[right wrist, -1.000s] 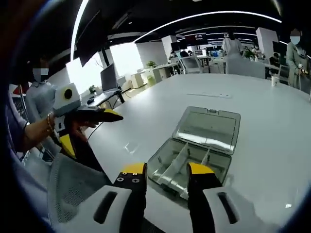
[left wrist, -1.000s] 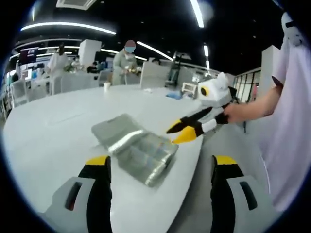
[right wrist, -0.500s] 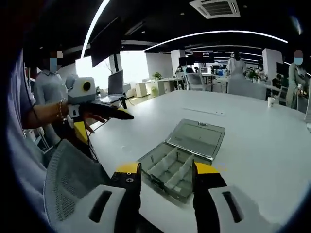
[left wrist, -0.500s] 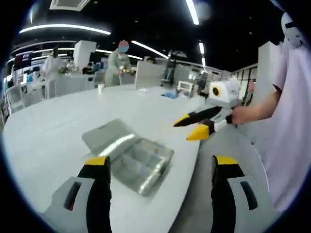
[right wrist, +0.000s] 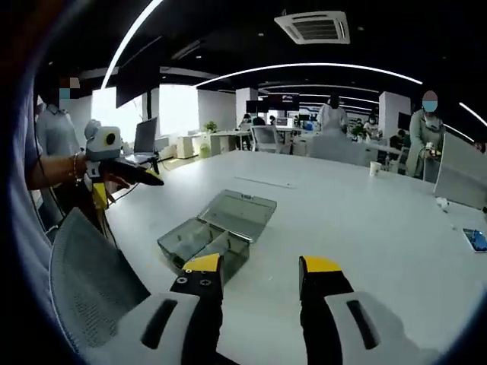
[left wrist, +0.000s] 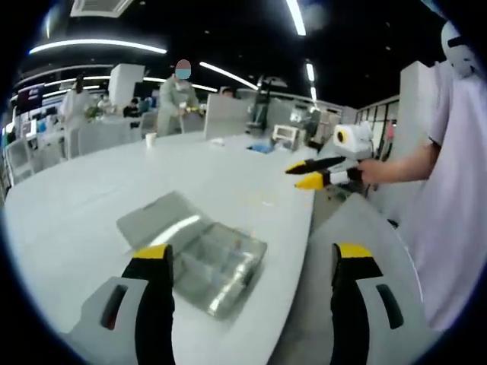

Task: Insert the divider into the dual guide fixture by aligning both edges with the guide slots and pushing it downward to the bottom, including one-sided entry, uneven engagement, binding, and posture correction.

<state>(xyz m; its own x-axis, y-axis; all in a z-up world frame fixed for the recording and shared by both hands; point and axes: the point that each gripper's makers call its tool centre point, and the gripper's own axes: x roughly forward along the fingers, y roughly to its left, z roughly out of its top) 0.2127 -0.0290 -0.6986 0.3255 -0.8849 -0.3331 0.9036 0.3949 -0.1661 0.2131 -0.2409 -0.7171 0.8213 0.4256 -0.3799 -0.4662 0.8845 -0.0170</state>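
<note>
Both grippers raised off the white surface [right wrist: 396, 220], neither touching anything. Left gripper [left wrist: 249, 262]: jaws spread wide, nothing between them. Right gripper [right wrist: 262, 274]: jaws apart, also empty. The fixture is a clear plastic compartment box [right wrist: 205, 243] with its hinged lid [right wrist: 243, 205] laid open flat behind it; it sits near the surface's edge. In the left gripper view the box [left wrist: 217, 262] lies in the lower centre, just above and inside the left-hand jaw, long axis slanting from upper left to lower right. In the right gripper view it lies left of centre, just above the left-hand jaw tip, long axis running toward the upper right. Internal partitions are faintly visible in the tray; whether the divider is fully seated or loose I cannot tell at this size. Judgement: the two grippers look about equally far from the box, each needing to drop forward and down toward it. A paper cup [right wrist: 374, 168] stands well apart at the far side. No brand, label or legible writing found on box or grippers.
</note>
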